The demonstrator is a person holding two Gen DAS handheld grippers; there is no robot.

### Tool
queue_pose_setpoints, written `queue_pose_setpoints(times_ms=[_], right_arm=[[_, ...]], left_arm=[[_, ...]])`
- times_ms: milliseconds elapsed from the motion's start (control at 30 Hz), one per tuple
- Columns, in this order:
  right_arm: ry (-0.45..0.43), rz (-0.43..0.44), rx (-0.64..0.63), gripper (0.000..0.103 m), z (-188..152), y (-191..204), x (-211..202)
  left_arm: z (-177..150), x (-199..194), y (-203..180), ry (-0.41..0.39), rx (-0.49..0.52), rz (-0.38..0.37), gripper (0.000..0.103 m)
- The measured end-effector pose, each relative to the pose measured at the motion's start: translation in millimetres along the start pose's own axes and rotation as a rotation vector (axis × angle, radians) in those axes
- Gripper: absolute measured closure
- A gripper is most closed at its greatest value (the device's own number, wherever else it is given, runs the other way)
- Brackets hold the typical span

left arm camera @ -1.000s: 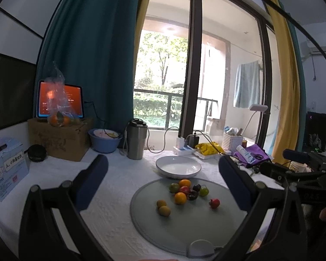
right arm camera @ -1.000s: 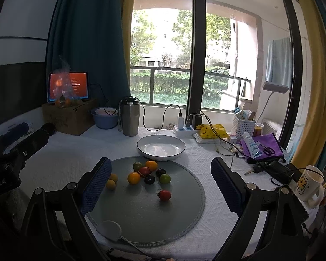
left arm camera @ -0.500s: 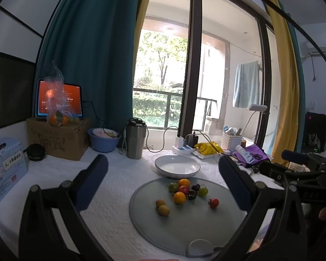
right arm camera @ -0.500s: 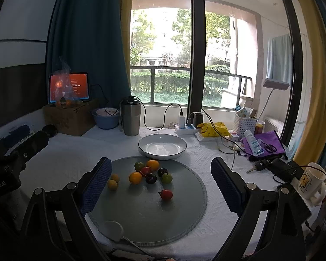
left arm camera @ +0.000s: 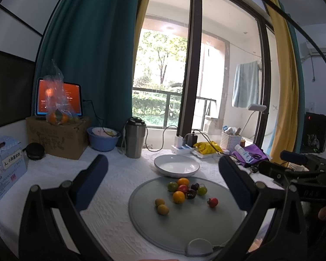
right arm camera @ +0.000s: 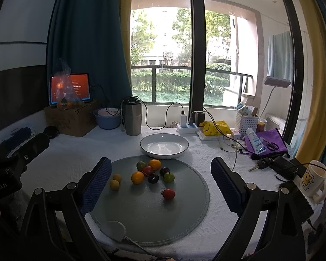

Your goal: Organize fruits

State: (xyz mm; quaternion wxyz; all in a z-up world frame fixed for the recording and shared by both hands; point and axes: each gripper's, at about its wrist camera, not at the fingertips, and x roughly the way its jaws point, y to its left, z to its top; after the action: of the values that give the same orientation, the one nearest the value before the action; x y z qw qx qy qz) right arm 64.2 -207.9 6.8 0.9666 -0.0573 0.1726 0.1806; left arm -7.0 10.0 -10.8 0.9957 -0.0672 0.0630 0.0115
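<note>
Grey and round, the mat (left arm camera: pixel 223 221) fills the lower middle of the left wrist view, with the fruits (left arm camera: pixel 185 190) scattered loose on it: a tight cluster at centre, two yellowish ones to its lower left, a red one (left arm camera: pixel 213 202) alone at lower right. Just above the mat sits the white plate (left arm camera: pixel 176 165), empty. The left tool (left arm camera: pixel 163 187) hangs over the near tabletop (left arm camera: pixel 60 169), fingers spread wide and holding nothing. At the right edge the other tool's body shows dark.

In the right wrist view the same fruits (right arm camera: pixel 151 173) lie at centre frame between the wide-apart, empty fingers of the right tool (right arm camera: pixel 160 184); the plate (right arm camera: pixel 164 145) is just above the mat (right arm camera: pixel 184 208).

The fruits are small and round, so I judge a pinch slightly off-centre could squirt one away, and reaching into the cluster could knock neighbours rolling off the mat. A steel flask (right arm camera: pixel 132 117), charger cables (right arm camera: pixel 173 113) and a mug (right arm camera: pixel 315 181) at the right edge stand around, but nothing blocks the way from fruits to plate. A white disc with a cord (right arm camera: pixel 114 228) lies on the mat's near rim.
</note>
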Motion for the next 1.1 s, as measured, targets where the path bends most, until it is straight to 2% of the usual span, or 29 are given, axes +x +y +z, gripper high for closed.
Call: queue_pose_setpoints(times_ms=[733,933,1100], right_arm=[[0.019,0.006,0.013,0.008,-3.6,-3.8,4.6],[0.054,0.023,0.022,0.009,-11.6,-2.4,15.6],[0.103,0.026,0.039,0.008,-22.0,-6.9,34.1]], left_arm=[[-4.3,1.4,-0.9,0.009,-0.002,0.006,0.0],[-14.9,12.5,1.3,0.062,-0.002,0.012,0.0],[-27.5,34.2,2.9,0.143,-0.007,0.02,0.0]])
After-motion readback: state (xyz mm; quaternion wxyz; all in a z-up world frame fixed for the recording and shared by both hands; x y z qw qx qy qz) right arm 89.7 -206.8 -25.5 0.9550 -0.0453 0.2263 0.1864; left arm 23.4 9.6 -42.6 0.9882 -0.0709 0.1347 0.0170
